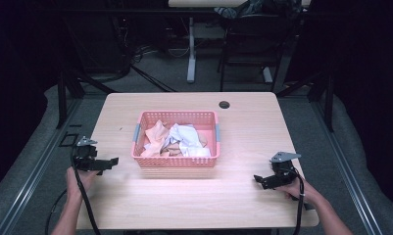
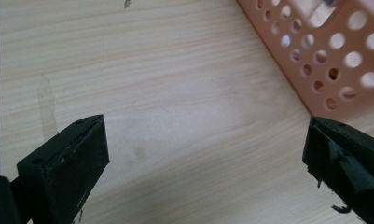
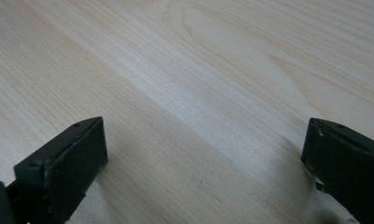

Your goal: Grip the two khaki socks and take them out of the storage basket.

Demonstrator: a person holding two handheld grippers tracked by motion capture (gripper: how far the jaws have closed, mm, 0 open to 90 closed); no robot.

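Dark curtains and shadow are closing in the room on both sides, while grey floor is showing around a pale wood-grain surface (image 1: 243, 127) with a round cable hole (image 1: 224, 104) near its far edge. Behind it, the white leg of another desk (image 1: 191, 49) and a dark chair (image 1: 248, 39) are standing among loose cables.

A pink perforated basket (image 1: 176, 161) is sitting at the middle of the surface, holding crumpled cloths (image 1: 177, 139) in peach, white and tan.

The left gripper (image 1: 108, 162) is hovering near the surface's left edge, just beside the basket, pointing toward it; in the left gripper view its jaws are standing wide apart over bare wood, with the basket's wall (image 2: 324, 56) at upper right. The right gripper (image 1: 258, 179) is resting low at the front right, well apart from the basket, its jaws likewise spread wide with nothing between them.
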